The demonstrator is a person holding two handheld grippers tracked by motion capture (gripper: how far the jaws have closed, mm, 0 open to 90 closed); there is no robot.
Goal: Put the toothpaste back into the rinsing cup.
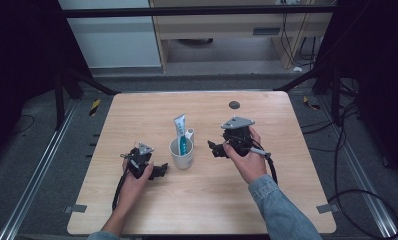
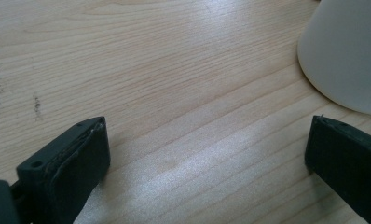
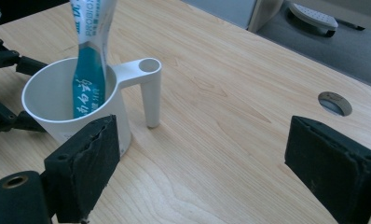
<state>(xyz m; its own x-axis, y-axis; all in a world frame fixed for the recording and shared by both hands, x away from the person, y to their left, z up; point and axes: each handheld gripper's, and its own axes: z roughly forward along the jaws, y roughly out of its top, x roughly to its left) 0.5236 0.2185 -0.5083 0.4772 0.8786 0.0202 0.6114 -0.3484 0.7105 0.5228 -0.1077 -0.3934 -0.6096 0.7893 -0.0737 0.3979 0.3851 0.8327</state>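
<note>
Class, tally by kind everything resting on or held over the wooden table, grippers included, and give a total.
White cup: 1
Toothpaste tube, standing in the cup: 1
Hand-held grippers: 2, the left gripper and the right gripper
Total: 4

The table [image 1: 202,200] is seen from above and forward in the high view. The cup [image 3: 58,100] is viewed closely from both gripper views, from opposite sides.

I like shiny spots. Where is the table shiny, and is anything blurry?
Left gripper view: a pale glare streak lies on the table, and the cup looks soft. Right gripper view: the cup and tube are sharp. High view: the surroundings are dark.
</note>
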